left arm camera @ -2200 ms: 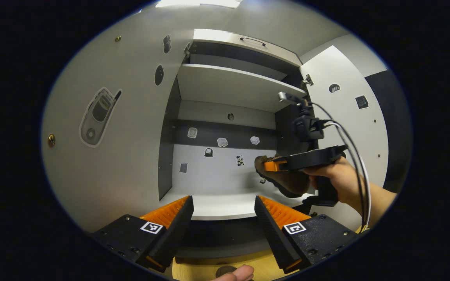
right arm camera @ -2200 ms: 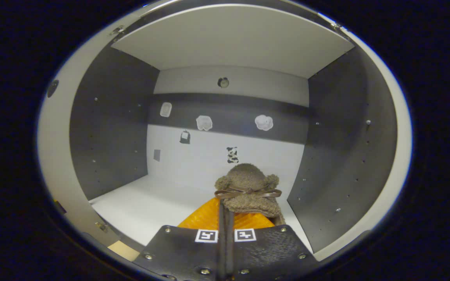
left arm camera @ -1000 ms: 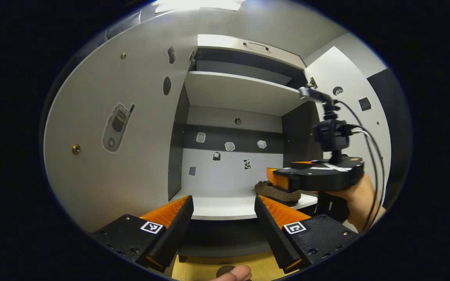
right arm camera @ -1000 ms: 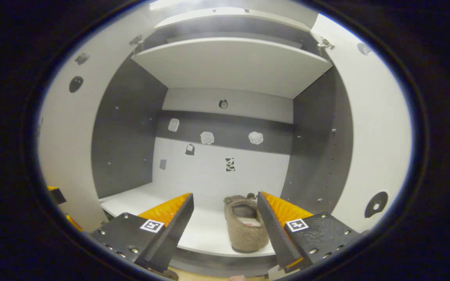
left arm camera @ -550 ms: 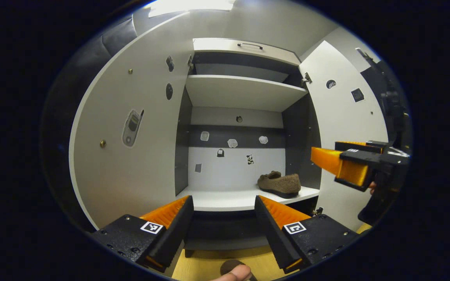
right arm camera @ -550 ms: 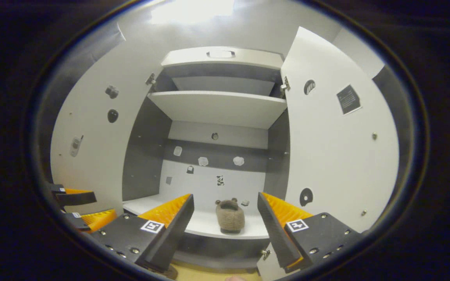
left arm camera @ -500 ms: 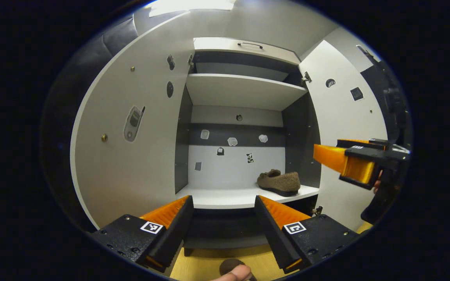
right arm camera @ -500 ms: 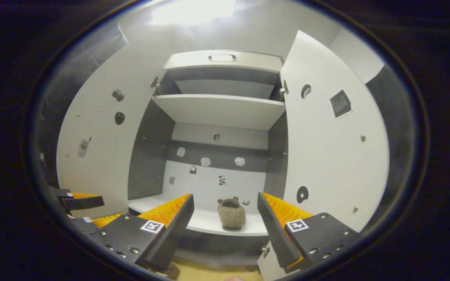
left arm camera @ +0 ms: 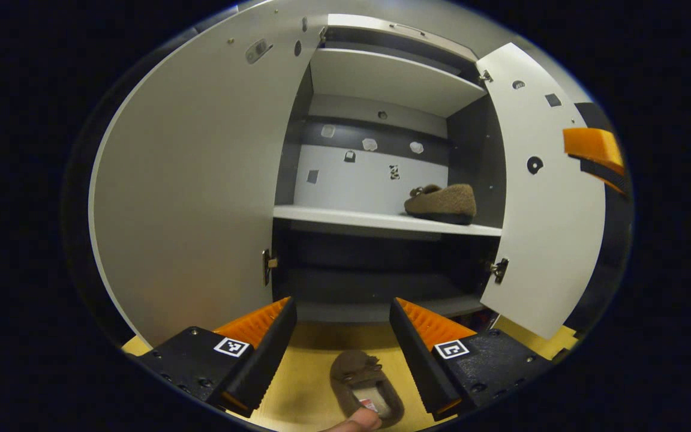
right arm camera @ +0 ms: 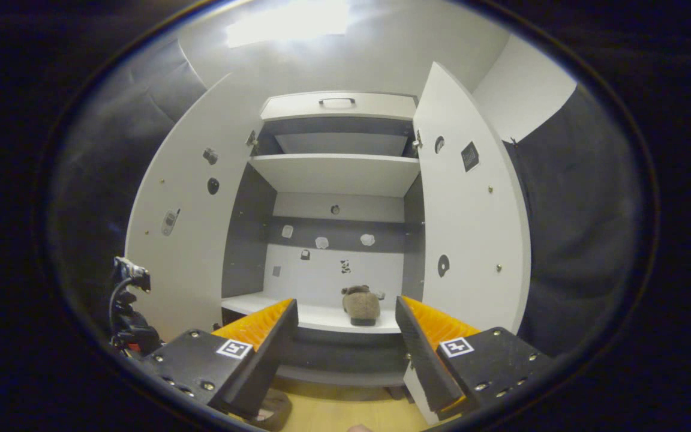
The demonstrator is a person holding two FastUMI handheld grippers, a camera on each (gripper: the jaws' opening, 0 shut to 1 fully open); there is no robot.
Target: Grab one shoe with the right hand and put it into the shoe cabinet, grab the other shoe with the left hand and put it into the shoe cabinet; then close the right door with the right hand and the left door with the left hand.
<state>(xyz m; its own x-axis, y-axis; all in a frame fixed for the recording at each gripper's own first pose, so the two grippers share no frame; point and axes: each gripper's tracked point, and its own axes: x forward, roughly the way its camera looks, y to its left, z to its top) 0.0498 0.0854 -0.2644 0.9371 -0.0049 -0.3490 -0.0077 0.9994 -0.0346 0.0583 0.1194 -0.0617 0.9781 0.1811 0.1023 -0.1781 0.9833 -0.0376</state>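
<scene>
One brown fuzzy shoe [left arm camera: 441, 203] [right arm camera: 361, 305] lies on the right end of the shoe cabinet's middle shelf [left arm camera: 345, 217], heel toward me. The other brown shoe [left arm camera: 360, 384] sits on the wooden floor in front of the cabinet. My left gripper [left arm camera: 342, 348] hangs open just above it, the shoe lying between and below the fingers, untouched. My right gripper [right arm camera: 345, 354] is open and holds nothing, back from the cabinet and facing the shelved shoe. One of its fingers [left arm camera: 594, 150] juts in at the upper right of the left gripper view. The floor shoe's edge [right arm camera: 273, 411] peeks out at the bottom of the right gripper view.
Both white cabinet doors stand wide open: the left door [left arm camera: 201, 180] [right arm camera: 183, 252] and the right door [left arm camera: 546, 198] [right arm camera: 471, 240]. An upper shelf [right arm camera: 336, 171] and a dark lower compartment [left arm camera: 375, 282] are bare. The left gripper's camera mount and cables [right arm camera: 129, 312] show at the left.
The right gripper let go of the shoe on the shelf, opened and drew back out of the cabinet. The left gripper backed off and tipped down, bringing the floor shoe between its fingers.
</scene>
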